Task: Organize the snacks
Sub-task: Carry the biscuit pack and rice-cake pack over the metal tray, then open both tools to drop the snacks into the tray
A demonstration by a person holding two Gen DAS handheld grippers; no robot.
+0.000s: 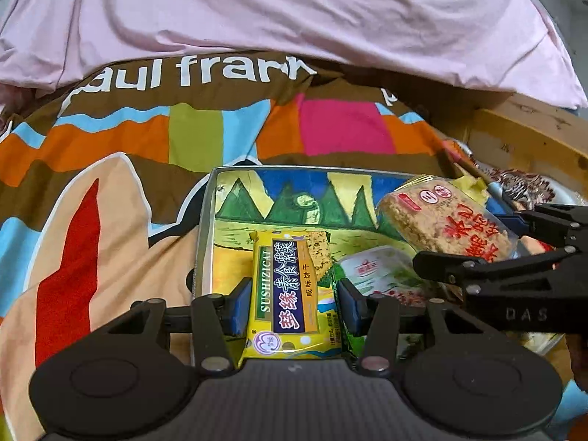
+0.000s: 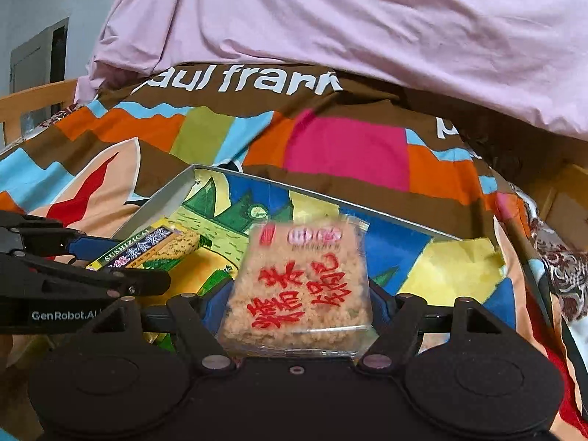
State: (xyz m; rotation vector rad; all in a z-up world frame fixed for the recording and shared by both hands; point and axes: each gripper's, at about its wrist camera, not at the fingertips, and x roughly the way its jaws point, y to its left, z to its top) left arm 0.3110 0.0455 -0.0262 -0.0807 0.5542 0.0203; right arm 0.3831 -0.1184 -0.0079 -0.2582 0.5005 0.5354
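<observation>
**Both packets over the tray, long axes running away from you**

Left wrist view: your left tongs [image 1: 290, 303] are clamping the yellow cracker packet [image 1: 284, 294] by its long sides, its length pointing straight ahead over the picture tray [image 1: 205, 220] lying on the bed. Moving rightward, your right tongs [image 2: 294, 305] are clamping the rice cake packet [image 2: 299, 286], hanging over the tray's right half. Each hand is sitting nearest its own side, so you are likely lowering straight down.
</observation>
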